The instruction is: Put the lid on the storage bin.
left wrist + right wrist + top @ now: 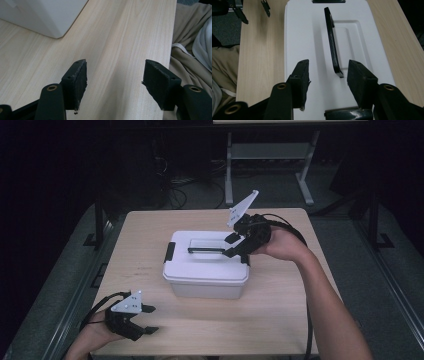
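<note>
At the near left corner of the tabletop [280,315], the left tongs [148,319] rest low over the wood, held in the person's left hand [100,332]. Jaws stand well apart, nothing between them; in the left gripper view only bare wood grain lies between the two black pads [78,82]. A corner of the white box shows at the top left of that view, well apart from the pads. Beige cloth [187,50] hangs past the tabletop edge on the right of that view.

Mid-tabletop: white lidded box [207,265], closed, long side facing the near edge. Black latch [170,252] on its left end. Black carry handle [206,250] lies along the recessed middle of the lid.

At the right end of the box, the right tongs [239,245], held in the right hand [282,244], point down and left over the lid. Jaws part open, gripping nothing. In the right gripper view the handle's near end [337,71] sits between the pads [362,80] but apart from both. A second black latch [348,113] shows at the lower edge of that view.

Beyond the far edge: dark floor, cables, legs of a grey frame [305,185].
</note>
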A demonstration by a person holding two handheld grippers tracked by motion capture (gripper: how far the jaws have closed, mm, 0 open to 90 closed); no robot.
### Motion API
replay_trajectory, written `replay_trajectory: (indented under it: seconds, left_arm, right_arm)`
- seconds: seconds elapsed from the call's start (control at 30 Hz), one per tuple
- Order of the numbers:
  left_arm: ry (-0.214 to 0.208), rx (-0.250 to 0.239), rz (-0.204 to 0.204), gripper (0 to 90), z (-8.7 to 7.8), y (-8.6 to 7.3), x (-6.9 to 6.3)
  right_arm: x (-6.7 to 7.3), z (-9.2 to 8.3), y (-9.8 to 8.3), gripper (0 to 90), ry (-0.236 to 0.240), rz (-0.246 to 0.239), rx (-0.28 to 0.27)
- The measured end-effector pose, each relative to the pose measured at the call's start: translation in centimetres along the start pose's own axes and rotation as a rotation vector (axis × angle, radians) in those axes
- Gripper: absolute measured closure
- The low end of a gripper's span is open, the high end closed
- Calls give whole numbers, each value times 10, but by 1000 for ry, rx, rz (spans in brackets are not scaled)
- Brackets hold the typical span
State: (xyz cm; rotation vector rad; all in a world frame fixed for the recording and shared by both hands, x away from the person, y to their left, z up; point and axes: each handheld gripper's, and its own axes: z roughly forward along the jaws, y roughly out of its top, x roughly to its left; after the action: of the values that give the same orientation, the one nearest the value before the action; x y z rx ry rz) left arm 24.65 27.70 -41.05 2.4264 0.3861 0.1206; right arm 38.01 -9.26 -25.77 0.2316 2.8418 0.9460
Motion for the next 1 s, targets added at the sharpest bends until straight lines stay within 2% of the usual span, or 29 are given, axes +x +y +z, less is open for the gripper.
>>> replay_trajectory:
  seconds: [0.27,0.43,0.53,1.0]
  left_arm:
    - [-3,4,2,355,1,1,-1]
    - [-3,7,3,354,2,1,-1]
    - [-3,10,3,354,2,1,-1]
    - [-8,10,7,354,3,2,-1]
  right_arm:
    - [3,-12,-8,513,-11,6,6]
    - [4,-17,-16,508,-17,28,5]
    - [5,-19,-22,499,-20,22,10]
    - [10,-27,-47,474,-35,76,18]
